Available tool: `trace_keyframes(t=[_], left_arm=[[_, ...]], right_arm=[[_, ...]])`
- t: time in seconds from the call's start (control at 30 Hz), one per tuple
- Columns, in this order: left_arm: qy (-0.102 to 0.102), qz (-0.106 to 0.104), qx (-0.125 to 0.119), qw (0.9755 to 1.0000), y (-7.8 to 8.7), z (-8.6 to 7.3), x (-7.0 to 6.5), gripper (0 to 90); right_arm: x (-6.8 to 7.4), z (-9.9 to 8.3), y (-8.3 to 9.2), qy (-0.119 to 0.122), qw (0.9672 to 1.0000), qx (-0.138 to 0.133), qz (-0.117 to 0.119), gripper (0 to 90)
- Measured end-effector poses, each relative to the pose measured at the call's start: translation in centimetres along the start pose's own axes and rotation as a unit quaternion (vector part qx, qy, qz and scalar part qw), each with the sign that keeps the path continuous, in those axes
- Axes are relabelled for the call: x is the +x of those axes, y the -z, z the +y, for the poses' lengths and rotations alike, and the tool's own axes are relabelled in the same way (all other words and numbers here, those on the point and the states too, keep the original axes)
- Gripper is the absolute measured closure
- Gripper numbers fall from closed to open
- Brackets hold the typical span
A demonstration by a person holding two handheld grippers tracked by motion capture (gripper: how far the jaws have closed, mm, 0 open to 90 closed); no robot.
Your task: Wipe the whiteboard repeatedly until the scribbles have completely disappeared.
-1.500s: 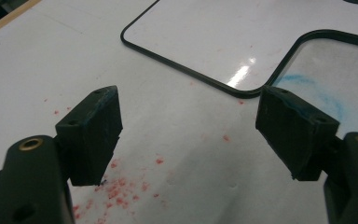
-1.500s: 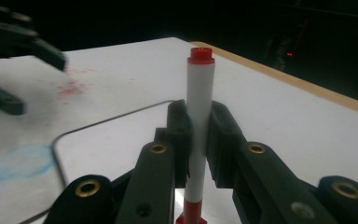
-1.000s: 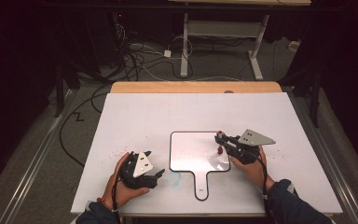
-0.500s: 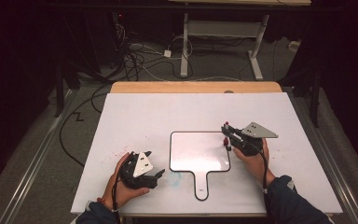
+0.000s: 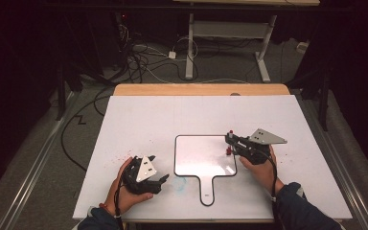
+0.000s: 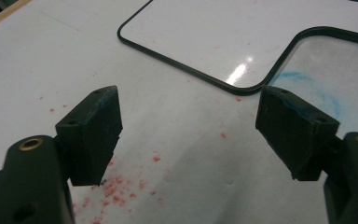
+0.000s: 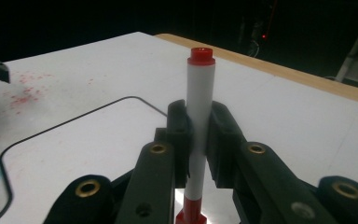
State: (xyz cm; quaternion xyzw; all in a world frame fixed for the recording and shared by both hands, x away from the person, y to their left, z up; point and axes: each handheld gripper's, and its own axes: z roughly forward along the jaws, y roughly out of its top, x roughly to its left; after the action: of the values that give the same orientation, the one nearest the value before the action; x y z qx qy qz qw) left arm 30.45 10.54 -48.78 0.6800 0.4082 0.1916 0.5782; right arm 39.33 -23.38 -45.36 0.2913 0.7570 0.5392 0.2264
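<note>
A small whiteboard [image 5: 203, 158] with a black rim and a handle lies flat at the middle of the table; its rim [image 6: 186, 72] also crosses the left gripper view. My right gripper [image 5: 230, 142] hovers at the board's right edge, shut on a white marker with red ends [image 7: 199, 116], which stands upright between its pads. The marker [image 5: 229, 142] shows as a red speck over the board's right side. My left gripper [image 5: 159, 181] rests on the table left of the board's handle, jaws wide open with nothing between them [image 6: 189, 135].
Red specks [image 6: 116, 191] dot the white table [image 5: 148, 120] by the left gripper, and a blue smear [image 6: 307, 88] marks the surface near the board's handle. A wooden strip [image 5: 201, 89] edges the table's far side. Cables and desk legs lie on the floor beyond.
My right gripper has shifted slightly with the marker along the board's right edge. The left gripper has stayed where it was.
</note>
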Motion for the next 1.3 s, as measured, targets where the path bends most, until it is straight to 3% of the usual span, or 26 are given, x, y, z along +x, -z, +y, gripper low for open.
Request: trace_keyframes(t=[0.2,0.43,0.6,0.8,0.97,1.1,1.3], left_arm=[[-0.001,0.000,-0.003,1.0000,0.0,0.1,-0.1,21.4],[0.000,0.000,-0.007,1.0000,0.2,0.2,0.0,21.4],[0.001,0.000,-0.006,1.0000,0.1,0.2,0.1,21.4],[-0.003,-0.002,0.000,1.0000,-0.1,0.1,0.0,21.4],[-0.004,-0.003,0.001,1.0000,-0.2,0.2,0.0,21.4],[-0.004,-0.003,0.004,1.0000,-0.3,0.1,0.0,21.4],[0.002,-0.001,0.002,1.0000,-0.3,0.1,0.4,21.4]], right_arm=[[0.8,-0.1,1.0,0.004,0.9998,0.005,0.021,81.4],[0.9,1.6,3.9,-0.014,0.9996,-0.019,0.013,81.3],[1.1,1.8,5.6,-0.035,0.9993,0.012,0.001,81.3],[0.9,0.7,5.8,-0.074,0.9953,0.063,0.004,81.2],[0.1,-0.1,4.9,-0.110,0.9875,0.112,0.011,81.1],[-0.7,-0.3,4.8,-0.138,0.9843,0.110,0.010,80.9],[-1.4,0.2,4.5,-0.142,0.9831,0.115,-0.011,81.1]])
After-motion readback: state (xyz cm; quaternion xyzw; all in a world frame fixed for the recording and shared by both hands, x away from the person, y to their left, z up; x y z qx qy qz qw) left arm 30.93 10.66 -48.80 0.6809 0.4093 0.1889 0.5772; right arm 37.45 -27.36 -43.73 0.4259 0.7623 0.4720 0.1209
